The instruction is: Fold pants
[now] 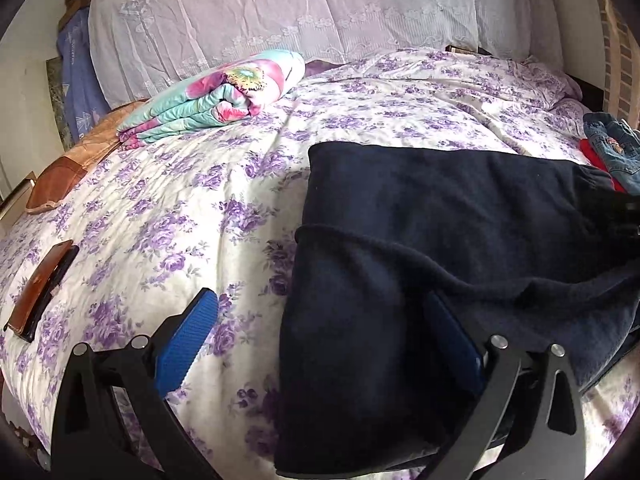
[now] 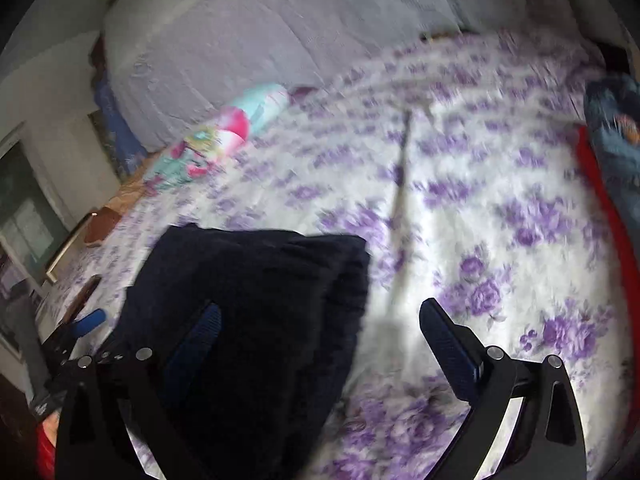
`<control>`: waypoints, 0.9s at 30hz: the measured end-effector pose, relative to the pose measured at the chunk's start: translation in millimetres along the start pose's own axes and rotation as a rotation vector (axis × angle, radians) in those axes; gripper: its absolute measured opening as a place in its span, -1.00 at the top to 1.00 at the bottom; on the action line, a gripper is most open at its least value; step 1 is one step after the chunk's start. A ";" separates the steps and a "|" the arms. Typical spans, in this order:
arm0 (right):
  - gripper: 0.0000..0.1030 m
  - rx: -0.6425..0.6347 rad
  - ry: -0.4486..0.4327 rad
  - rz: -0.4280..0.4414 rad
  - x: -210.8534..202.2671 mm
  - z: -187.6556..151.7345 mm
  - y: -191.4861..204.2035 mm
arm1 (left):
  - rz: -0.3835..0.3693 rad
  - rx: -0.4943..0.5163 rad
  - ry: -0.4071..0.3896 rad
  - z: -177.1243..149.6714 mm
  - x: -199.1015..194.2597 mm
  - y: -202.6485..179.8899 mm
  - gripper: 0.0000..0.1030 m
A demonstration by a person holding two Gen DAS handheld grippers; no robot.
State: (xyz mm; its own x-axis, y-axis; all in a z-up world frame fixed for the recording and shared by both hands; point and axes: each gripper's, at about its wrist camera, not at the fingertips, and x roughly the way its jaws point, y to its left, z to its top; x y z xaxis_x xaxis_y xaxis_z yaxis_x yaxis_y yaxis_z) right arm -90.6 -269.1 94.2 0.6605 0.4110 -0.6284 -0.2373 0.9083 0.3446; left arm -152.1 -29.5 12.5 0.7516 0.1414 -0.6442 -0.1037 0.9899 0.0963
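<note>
Dark navy pants (image 1: 420,240) lie folded on a bed with a purple-flowered sheet (image 1: 180,208). My left gripper (image 1: 320,320) is open; its left finger is over the sheet and its right finger rests on the pants' near layer. In the blurred right wrist view the pants (image 2: 248,300) lie at lower left. My right gripper (image 2: 320,328) is open, its left finger over the pants and its right finger over bare sheet (image 2: 500,220). The left gripper's blue fingertip (image 2: 90,320) shows at far left.
A folded floral quilt (image 1: 212,100) lies at the back left by a lilac headboard cover (image 1: 280,8). A brown wallet-like case (image 1: 40,292) and a brown cushion (image 1: 60,184) lie at the left edge. Denim and red clothes (image 1: 612,152) sit at right.
</note>
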 end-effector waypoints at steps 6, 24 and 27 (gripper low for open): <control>-0.93 0.074 0.116 0.070 3.0 -15.8 -6.7 | -0.010 -0.011 0.003 -0.4 0.4 2.4 -0.92; -0.93 0.118 0.149 0.119 9.4 -19.5 -10.9 | -0.182 -0.143 0.070 -2.9 13.3 25.9 -0.92; -0.93 0.118 0.149 0.119 9.5 -19.5 -11.1 | -0.174 -0.135 0.063 -2.9 12.8 25.3 -0.92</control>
State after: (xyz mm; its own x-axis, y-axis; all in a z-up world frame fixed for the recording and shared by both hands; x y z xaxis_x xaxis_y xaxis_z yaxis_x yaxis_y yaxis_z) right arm -95.5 -273.8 70.8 0.5181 0.5299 -0.6714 -0.2167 0.8407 0.4963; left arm -147.0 -2.6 4.4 0.7239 -0.0352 -0.6890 -0.0656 0.9906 -0.1196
